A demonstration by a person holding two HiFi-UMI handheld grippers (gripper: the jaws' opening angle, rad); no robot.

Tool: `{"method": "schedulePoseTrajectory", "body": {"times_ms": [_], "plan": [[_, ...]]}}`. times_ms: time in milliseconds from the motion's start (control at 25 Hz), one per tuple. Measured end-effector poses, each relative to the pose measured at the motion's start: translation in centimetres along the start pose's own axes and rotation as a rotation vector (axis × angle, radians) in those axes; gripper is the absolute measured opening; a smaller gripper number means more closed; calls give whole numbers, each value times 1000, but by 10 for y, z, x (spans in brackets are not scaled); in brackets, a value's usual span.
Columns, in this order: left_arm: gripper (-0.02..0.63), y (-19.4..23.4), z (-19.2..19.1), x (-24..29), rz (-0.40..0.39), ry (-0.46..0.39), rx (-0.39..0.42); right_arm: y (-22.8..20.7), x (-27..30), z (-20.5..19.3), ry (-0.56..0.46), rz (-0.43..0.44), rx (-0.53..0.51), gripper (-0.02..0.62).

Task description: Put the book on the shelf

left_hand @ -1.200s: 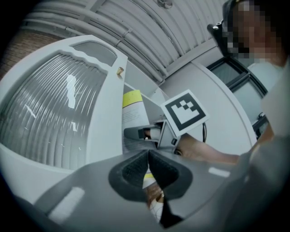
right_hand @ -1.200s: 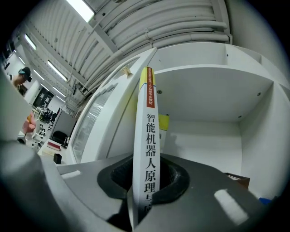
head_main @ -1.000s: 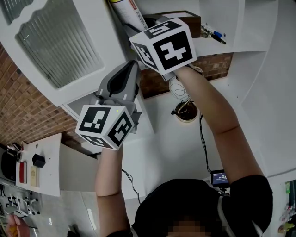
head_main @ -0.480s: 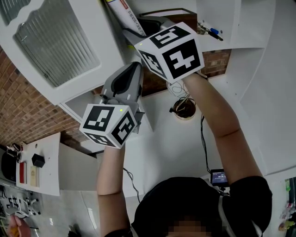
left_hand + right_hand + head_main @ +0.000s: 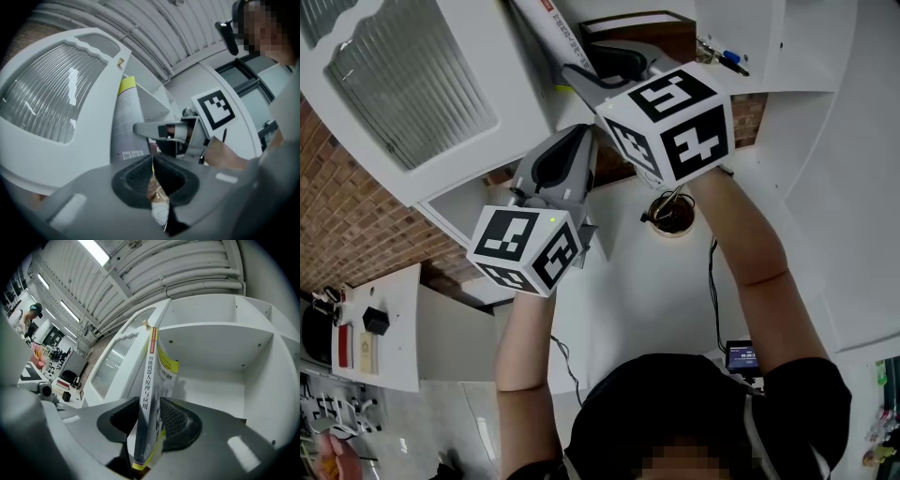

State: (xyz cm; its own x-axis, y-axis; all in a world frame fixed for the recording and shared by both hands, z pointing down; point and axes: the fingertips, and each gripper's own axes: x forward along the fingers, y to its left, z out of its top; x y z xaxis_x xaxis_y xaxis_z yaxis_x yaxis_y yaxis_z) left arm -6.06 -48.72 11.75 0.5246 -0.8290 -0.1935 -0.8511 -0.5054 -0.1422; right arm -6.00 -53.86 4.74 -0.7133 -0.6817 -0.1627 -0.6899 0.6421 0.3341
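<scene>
- Head view: the left gripper [image 5: 584, 133] and the right gripper [image 5: 602, 66] are both held up to a white shelf [image 5: 797, 56]. The book [image 5: 546, 26] stands just ahead of the right gripper, beside a cabinet door [image 5: 403, 84] (ribbed glass pane). A round cup [image 5: 673, 217] sits on the white surface near the right forearm.
- Left gripper view: this gripper's jaws are pressed together with nothing between them. Ahead, the book stands upright close against the edge of the cabinet door. The right gripper reaches in from the right, its fingers level with the book's lower part.
- Right gripper view: the jaws have just been opening and now stand wide. The book stands upright between them, spine toward the camera, its yellow-edged cover facing the right-hand pad. Neither pad clamps it. The book is in the shelf's compartment, against the left wall; its lower edge is hidden behind the jaws.
</scene>
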Motion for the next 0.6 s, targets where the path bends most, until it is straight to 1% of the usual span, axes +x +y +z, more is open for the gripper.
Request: {"method": "schedulePoseTrajectory", "body": {"times_ms": [80,160,200,320,600], "plan": [[9,0,-2,-1,11,2,17,2,-3,-2,1,4,8,134],[9,1,-3,-2,19,2,16,4,-3,-2,-2,3,20,83],[9,3,-3,-2,22,3,12,5,-2,-2,-4,-1,19,78],[9,7,-3,-3,33,5,4,8,1,0,-5,-15,8,77],[9,4,-11,-3,41,14,-17,9,7,-2,14,-14,24,80]]}}
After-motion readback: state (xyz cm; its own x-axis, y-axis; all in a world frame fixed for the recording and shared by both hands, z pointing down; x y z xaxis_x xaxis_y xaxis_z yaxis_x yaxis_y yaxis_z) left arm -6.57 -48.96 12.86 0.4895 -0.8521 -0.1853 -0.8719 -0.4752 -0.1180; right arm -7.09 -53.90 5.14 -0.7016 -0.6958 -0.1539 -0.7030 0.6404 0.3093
